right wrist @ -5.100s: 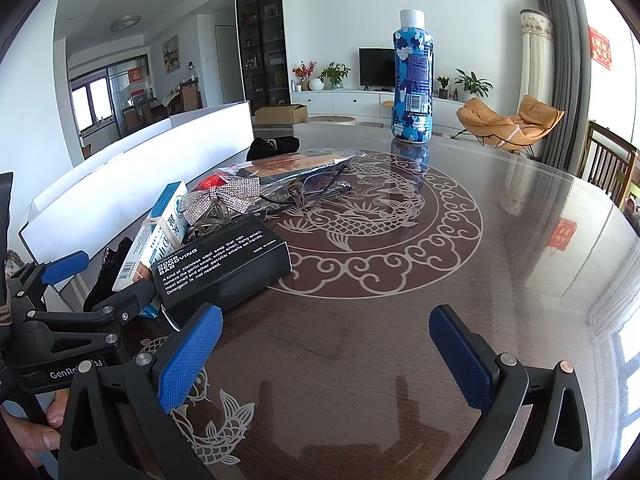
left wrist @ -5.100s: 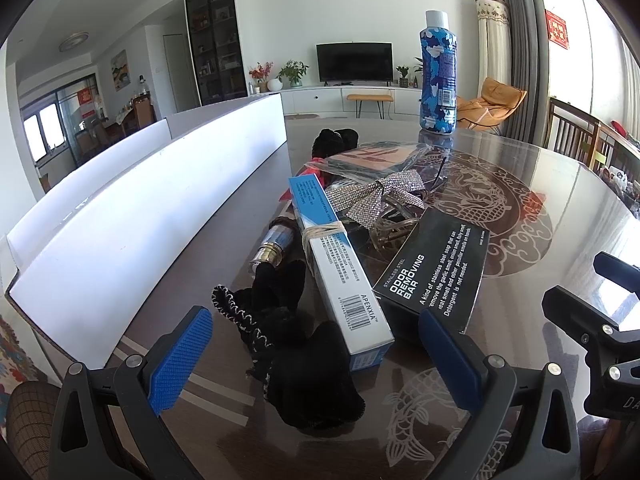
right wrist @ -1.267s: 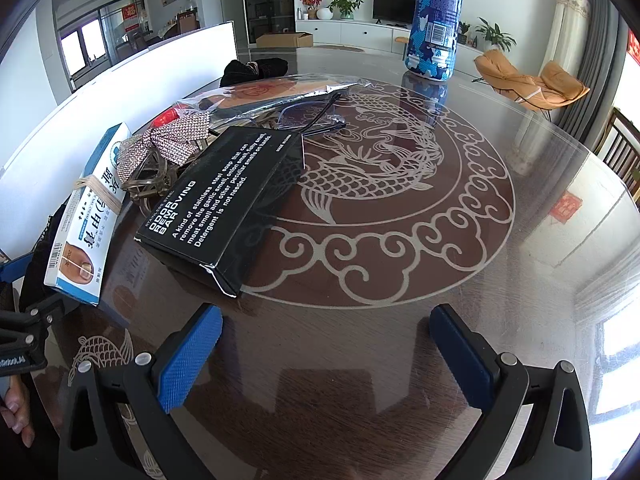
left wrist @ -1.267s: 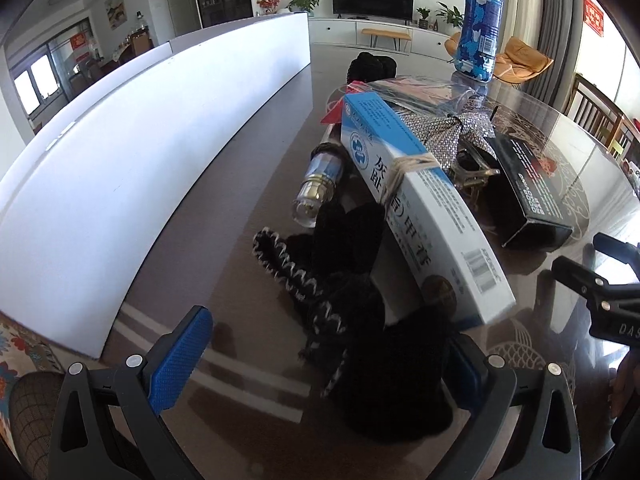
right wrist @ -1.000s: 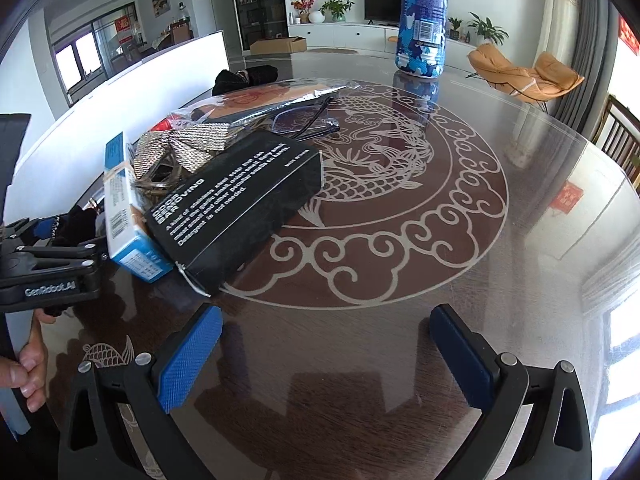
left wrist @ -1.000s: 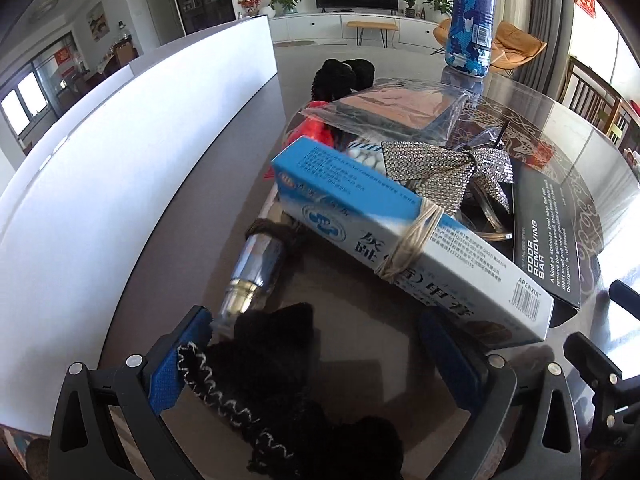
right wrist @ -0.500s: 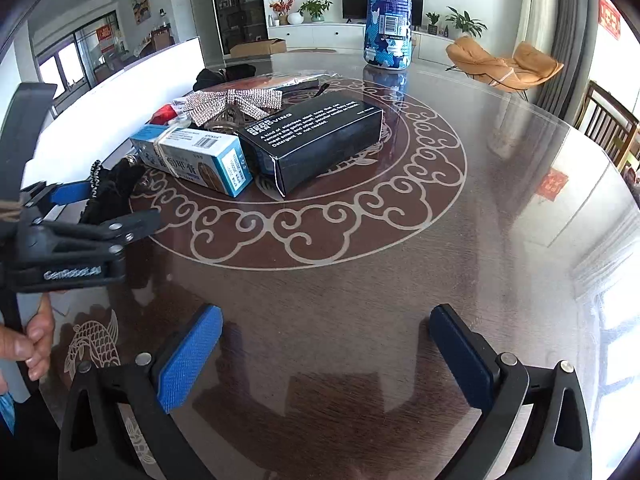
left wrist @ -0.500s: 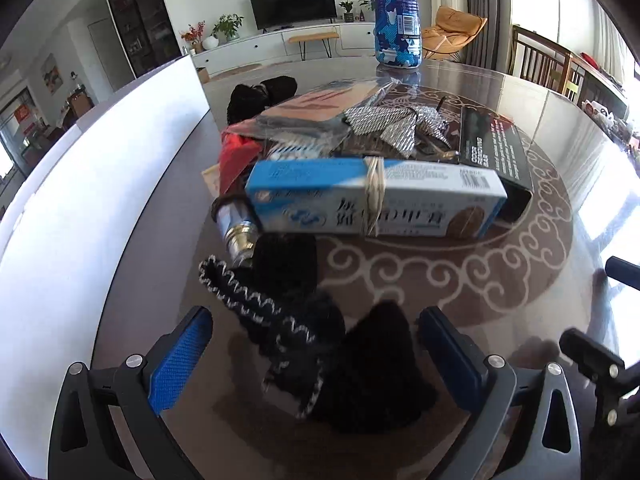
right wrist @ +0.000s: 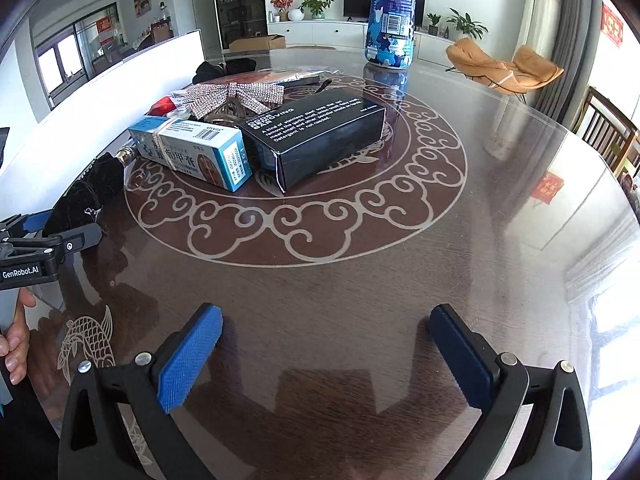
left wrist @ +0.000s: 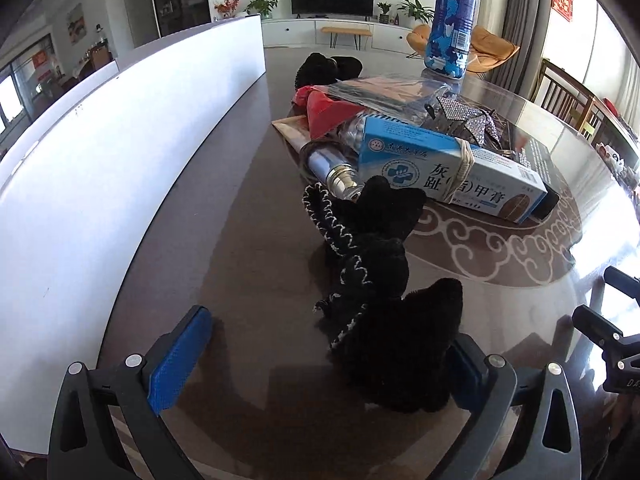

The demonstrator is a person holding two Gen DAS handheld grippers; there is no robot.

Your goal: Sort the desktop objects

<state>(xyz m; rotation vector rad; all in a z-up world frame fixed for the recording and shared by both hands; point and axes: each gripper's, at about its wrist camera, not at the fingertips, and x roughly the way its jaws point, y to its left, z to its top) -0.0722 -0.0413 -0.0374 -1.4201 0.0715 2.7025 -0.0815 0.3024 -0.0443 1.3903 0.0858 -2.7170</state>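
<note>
Through the left wrist view you are holding the left gripper (left wrist: 324,356) with jaws apart, the black glove (left wrist: 384,280) lying between them against the right pad, while through the right wrist view your right gripper (right wrist: 326,344) is hovering wide open, the black box (right wrist: 320,136) lying well ahead.

The left wrist view looks from low over the glossy dark round table (left wrist: 248,240) along its two blue-padded fingers (left wrist: 180,356), close on a black knitted glove (left wrist: 384,280) at lower centre, with a long white panel (left wrist: 120,160) filling the left of the frame. The right wrist view sits higher and further back, facing the same way across the table's pale scroll-pattern ring (right wrist: 304,224) that fills the middle of the frame. Both share the blue-and-white carton bound with a rubber band (left wrist: 452,168) (right wrist: 192,152), the black printed box (right wrist: 316,132), the tall blue camouflage bottle (left wrist: 450,16) (right wrist: 394,12) and the far television wall.
</note>
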